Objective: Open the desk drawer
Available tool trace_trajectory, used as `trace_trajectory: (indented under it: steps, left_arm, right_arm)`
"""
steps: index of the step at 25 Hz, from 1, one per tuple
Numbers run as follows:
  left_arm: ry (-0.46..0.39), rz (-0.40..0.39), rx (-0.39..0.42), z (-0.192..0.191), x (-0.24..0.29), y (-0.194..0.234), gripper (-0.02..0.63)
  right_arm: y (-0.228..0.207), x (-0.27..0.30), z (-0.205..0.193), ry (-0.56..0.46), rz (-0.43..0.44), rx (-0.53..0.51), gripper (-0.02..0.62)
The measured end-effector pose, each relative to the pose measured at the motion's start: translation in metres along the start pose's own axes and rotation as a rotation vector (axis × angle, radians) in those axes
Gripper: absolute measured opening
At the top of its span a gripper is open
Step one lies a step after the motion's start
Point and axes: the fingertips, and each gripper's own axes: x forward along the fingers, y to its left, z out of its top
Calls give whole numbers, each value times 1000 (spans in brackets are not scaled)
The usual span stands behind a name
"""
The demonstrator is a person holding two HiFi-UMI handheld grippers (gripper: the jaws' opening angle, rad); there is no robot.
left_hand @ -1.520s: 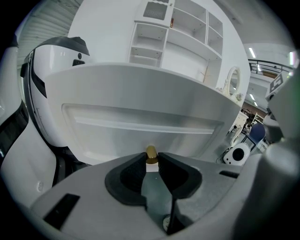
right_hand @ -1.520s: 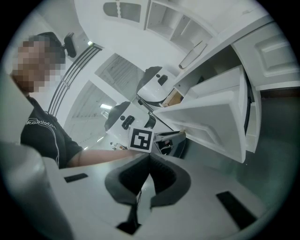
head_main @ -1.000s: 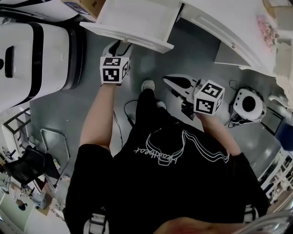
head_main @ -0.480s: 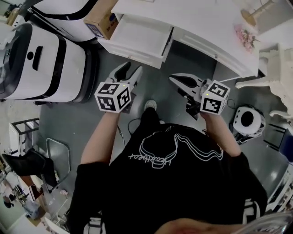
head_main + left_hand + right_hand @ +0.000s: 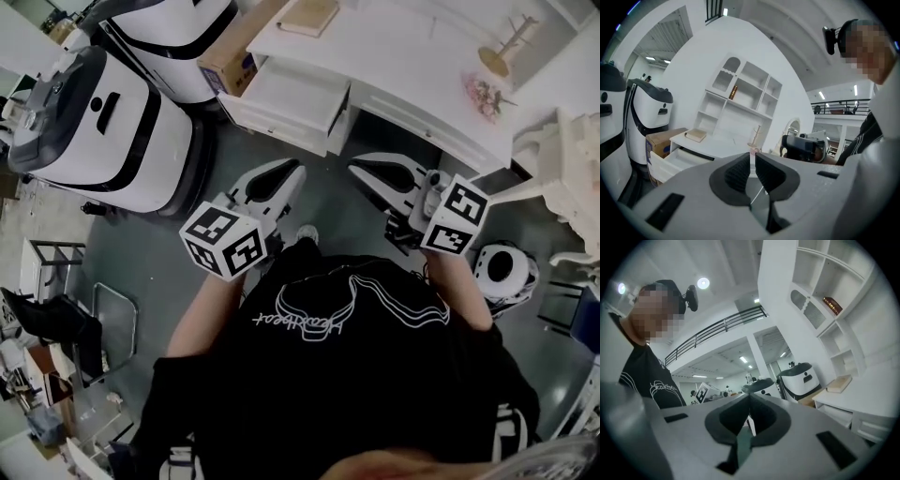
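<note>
The white desk (image 5: 412, 66) runs across the top of the head view, and its drawer (image 5: 286, 98) stands pulled out and looks empty. The same drawer (image 5: 675, 157) shows at the lower left of the left gripper view. My left gripper (image 5: 292, 174) hangs in the air short of the drawer and apart from it. Its jaws have just been closing down to a thin slit (image 5: 751, 158), with nothing between them. My right gripper (image 5: 357, 167) is held beside it at about the same height. That gripper (image 5: 750, 398) is shut and empty.
A large white machine (image 5: 103, 122) and a cardboard box (image 5: 234, 58) stand left of the drawer. A book (image 5: 309, 15) and a small wooden stand (image 5: 502, 52) sit on the desk. A round white device (image 5: 502, 269) lies on the floor at the right.
Both grippers have risen and come away from the drawer front. The left jaws, spread wide before, have drawn together. More of the desk top has come into view.
</note>
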Motion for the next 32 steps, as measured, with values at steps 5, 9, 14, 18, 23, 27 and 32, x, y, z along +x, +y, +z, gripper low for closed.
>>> trace_trajectory:
  steps: [5,9,14,18,23,27,32]
  left_arm:
    - [-46,-52,-23,7,-9,-25,5]
    - [-44,-76,-18,10,-7,-35,5]
    - [-43,-81,19,11,-9,-44,5]
    - [-62,-89,35,11,-14,-51,5]
    - [-75,-81,42,13,-20,-54,5]
    - [-76,-68,36,13,-22,-55,5]
    - [-75,-61,28,11,-26,-62,5]
  right_arm:
    - [5,-12,2,-34,-20,2,5]
    - [5,-18,-5,-32,-53,-12,5]
    - [12,-17,-9,-26,-58,-26,5]
    - [19,-18,-12,-26,-69,-36,5]
    - [26,-17,-11,-12,-70,-55,5]
    - [30,-17,-10,-9,-68,-56,5]
    - [37,-20,-9,-13,-64,-57,5]
